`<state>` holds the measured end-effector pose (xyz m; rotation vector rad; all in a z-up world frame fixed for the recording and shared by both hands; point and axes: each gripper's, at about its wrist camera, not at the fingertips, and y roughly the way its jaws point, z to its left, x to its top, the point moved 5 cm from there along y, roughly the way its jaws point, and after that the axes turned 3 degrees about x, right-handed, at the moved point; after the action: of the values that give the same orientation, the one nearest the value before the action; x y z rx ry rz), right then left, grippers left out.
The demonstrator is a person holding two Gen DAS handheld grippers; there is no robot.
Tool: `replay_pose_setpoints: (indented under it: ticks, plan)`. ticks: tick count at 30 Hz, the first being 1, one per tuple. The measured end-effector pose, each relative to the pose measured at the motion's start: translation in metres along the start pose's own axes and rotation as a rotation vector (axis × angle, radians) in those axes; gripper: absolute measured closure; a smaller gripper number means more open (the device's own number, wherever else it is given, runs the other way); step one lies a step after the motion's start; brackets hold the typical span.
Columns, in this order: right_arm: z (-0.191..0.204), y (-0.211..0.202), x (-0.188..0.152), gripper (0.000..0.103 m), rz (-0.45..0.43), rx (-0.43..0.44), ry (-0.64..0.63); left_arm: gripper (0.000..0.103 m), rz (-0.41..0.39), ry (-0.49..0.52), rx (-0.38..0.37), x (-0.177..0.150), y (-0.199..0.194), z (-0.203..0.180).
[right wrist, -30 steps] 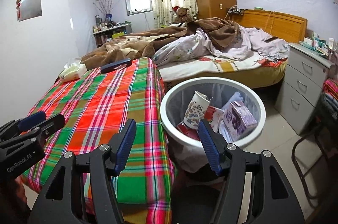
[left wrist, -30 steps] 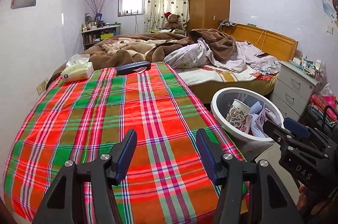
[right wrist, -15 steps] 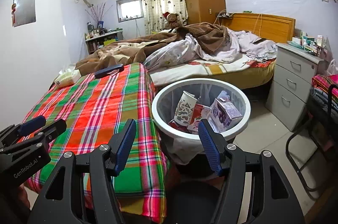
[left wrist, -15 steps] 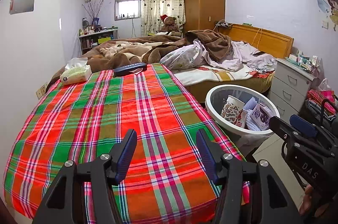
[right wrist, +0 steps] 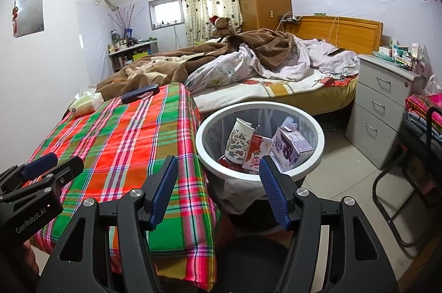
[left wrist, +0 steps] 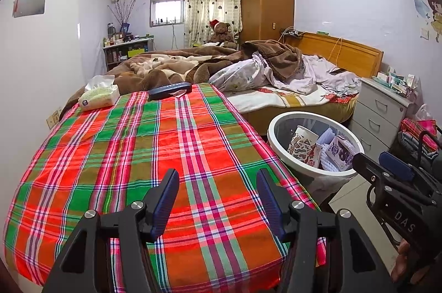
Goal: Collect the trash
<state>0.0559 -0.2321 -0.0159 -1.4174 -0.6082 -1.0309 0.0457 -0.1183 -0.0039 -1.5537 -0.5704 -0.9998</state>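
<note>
Tongs in both your hands stand partly open with nothing between the pads. Your left tongs (left wrist: 216,200) hang tilted downward over the near edge of the worktop (left wrist: 138,154), above its plaid cloth and not touching it; in the right view they (right wrist: 52,164) show at the lower left over that same cloth. Your right tongs (right wrist: 218,189) point down and forward over the gap between the worktop edge and the bin (right wrist: 317,127), whose near rim sits just behind the blue pads (right wrist: 273,193); in the left view these tongs (left wrist: 384,168) show at the right edge, with a bit of your hand (left wrist: 400,262) below them. The trash lies in the bin, which stands on the floor right beside the worktop: a patterned cup (right wrist: 237,141) leans upright at the left, a red-and-white carton (right wrist: 255,152) sits in the middle, and a purple carton (right wrist: 291,148) at the right. On the far end of the worktop rest a tissue pack (left wrist: 98,98) and a dark case (left wrist: 170,90), well apart from both tongs.
</note>
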Motion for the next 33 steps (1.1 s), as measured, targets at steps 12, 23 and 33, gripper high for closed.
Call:
replay_pose_setpoints:
  ticks: [12, 23, 33]
  plan:
    - [-0.0002, -0.0001, 0.0004, 0.040, -0.002, 0.001, 0.001, 0.045, -0.001, 0.000, -0.007, 0.0000, -0.0029, 0.0007]
    - [-0.0003, -0.0011, 0.0000, 0.040, -0.002, 0.001, 0.000, 0.045, -0.004, 0.002, -0.007, 0.0008, -0.0032, -0.0005]
    - [-0.0003, -0.0012, 0.0000, 0.040, -0.002, 0.001, 0.001, 0.045, -0.007, 0.001, -0.007, 0.0018, -0.0040, -0.0012]
